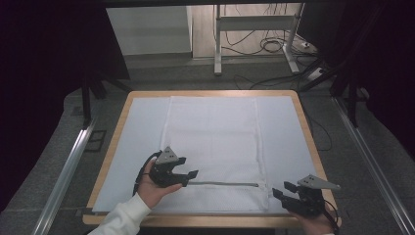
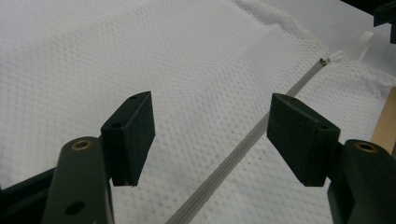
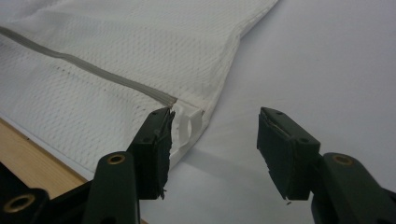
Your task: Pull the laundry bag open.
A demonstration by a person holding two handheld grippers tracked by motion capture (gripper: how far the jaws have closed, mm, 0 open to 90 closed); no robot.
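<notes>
— Both grippers are down at the near edge of the table [image 1: 113, 147]: the left gripper [image 1: 192, 177] hangs with its jaws apart and nothing between them, the right gripper [image 1: 283, 189] gapes too, holding nothing.

— What are they working on?

— That white mesh laundry bag [image 1: 215, 142], lying flat on the pale sheet [image 1: 288, 132] that covers the table, stretching from the far edge almost to the near one. Its grey zipper [image 1: 222, 184] runs parallel to the near edge. From the left gripper view the zipper [image 2: 243, 144] passes under the gap between the jaws.

— And the right one?

— Just off the bag's near right corner. In the right gripper view one pad sits right beside the small white pull tab [image 3: 189, 123] at the zipper's end, apart from it or barely brushing; I can't tell which.

— So how to do it well?

— I'd judge the left should pin the mesh beside the zipper, not on the teeth, while the right slides over until the tab lies between its pads, then pinches only the tab. Catching the mesh would drag the bag.
</notes>
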